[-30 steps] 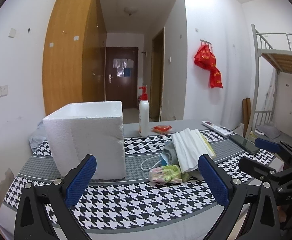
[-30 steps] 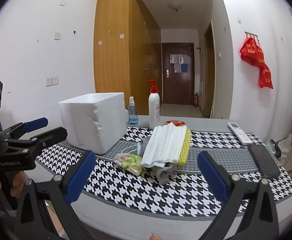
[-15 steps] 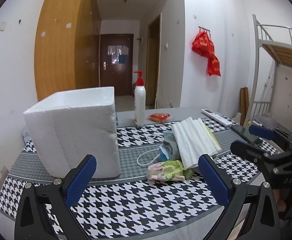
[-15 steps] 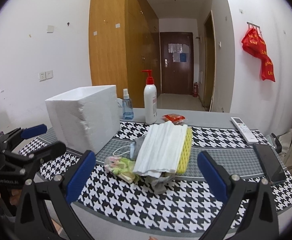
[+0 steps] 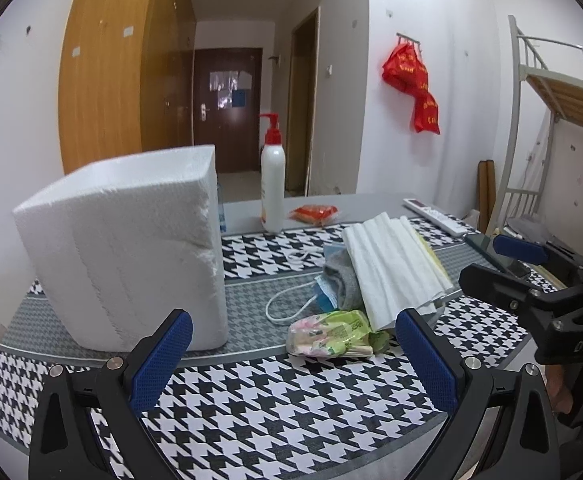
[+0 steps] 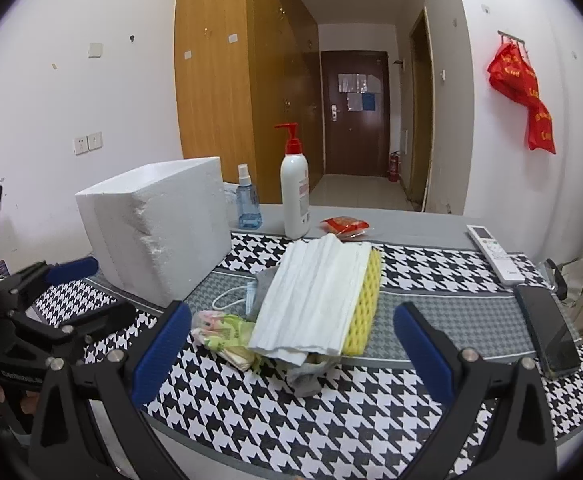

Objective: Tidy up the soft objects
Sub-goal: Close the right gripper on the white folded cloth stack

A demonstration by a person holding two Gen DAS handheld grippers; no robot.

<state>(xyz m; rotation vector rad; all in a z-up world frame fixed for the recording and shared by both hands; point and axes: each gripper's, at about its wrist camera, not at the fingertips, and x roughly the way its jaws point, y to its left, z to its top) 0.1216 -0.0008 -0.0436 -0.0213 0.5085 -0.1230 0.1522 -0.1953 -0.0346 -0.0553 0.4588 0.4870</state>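
Observation:
A heap of soft things lies mid-table: a white ribbed foam sheet [image 5: 391, 268] [image 6: 315, 296] on top, a yellow foam net [image 6: 365, 304] under its right side, a grey cloth [image 5: 341, 276], a blue face mask with white loop [image 5: 291, 300], and a green tissue pack [image 5: 331, 332] [image 6: 223, 334] at the near side. A white foam box [image 5: 127, 252] [image 6: 155, 224] stands to the left. My left gripper [image 5: 291, 356] is open and empty, just short of the tissue pack. My right gripper [image 6: 291, 352] is open and empty before the heap.
A white pump bottle [image 6: 294, 188], a blue spray bottle [image 6: 247, 204] and a red packet [image 6: 343, 225] stand at the back. A remote [image 6: 495, 254] and a phone [image 6: 547, 330] lie at the right. The houndstooth cloth [image 5: 291, 396] covers the table.
Both grippers have moved closer to the table and the heap, which looks larger now. Both stay open. Nothing on the table has moved.

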